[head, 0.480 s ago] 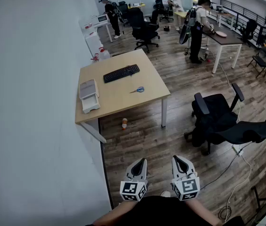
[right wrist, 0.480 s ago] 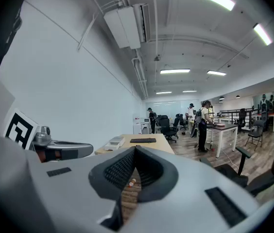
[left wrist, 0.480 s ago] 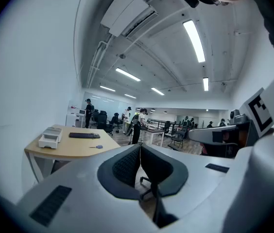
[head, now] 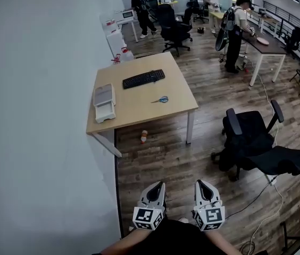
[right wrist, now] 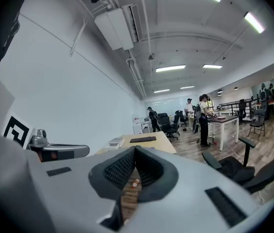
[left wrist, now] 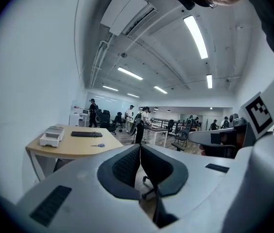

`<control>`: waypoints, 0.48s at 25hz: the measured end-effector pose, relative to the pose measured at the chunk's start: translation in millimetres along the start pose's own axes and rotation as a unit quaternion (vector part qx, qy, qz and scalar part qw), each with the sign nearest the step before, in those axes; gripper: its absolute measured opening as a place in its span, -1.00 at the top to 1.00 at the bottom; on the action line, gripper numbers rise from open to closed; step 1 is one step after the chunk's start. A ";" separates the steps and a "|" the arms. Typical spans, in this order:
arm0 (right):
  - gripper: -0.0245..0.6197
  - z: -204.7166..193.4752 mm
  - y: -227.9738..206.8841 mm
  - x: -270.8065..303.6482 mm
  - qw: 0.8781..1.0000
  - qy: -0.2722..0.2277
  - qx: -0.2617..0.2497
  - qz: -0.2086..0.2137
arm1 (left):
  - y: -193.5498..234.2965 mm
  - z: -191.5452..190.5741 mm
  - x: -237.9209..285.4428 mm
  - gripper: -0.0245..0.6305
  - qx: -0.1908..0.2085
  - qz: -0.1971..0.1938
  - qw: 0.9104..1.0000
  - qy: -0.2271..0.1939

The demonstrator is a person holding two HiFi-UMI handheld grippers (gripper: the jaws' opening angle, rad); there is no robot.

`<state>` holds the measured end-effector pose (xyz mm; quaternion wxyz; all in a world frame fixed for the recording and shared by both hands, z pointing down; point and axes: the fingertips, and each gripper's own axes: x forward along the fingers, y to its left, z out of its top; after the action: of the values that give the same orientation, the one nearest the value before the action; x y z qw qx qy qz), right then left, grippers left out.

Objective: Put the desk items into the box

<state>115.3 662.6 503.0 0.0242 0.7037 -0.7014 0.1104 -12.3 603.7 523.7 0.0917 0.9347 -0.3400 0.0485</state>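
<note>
Jaws of the left gripper point(head: 159, 184) are fully closed: in the left gripper view the two dark pads meet tip to tip point(left wrist: 140, 147), with nothing between them. Jaws of the right gripper point(head: 199, 183) are likewise closed at the tips point(right wrist: 134, 149) and hold nothing; only floor shows through the narrow slit lower down between the pads. Both grippers hang side by side close to the person's body, pointing forward, well apart from the desk point(head: 139, 113).

Task items lie on the desk top:
- The keyboard point(head: 143, 79) is black. It lies on the far half of the desk, with its long axis across the desk, the right end slightly farther away.
- The scissors point(head: 163, 99) lie flat near the desk's right edge. The blue handles are to the right and the blades point left, toward the box.
- The box point(head: 104, 103) is white with a grey top part. It sits at the desk's left edge, its long axis running from the near side to the far side.

A small bottle point(head: 144, 136) lies on the floor point(head: 166, 158) under the desk's near edge. The floor is dark wood plank. A plain white wall point(head: 43, 89) runs along the left. A black office chair point(head: 256, 142) stands to the right of the desk. Several persons point(head: 235, 33) stand at the far end, near another table point(head: 264, 42).
</note>
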 end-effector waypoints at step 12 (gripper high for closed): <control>0.74 8.4 -35.9 125.2 0.999 0.033 -0.003 -0.022 | 71.2 5.5 120.9 0.87 -0.005 -0.045 0.999 0.022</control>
<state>151.0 538.6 522.9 0.0522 0.7149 -0.6849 0.1312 34.4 473.3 546.6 0.1061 0.9472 -0.2959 0.0633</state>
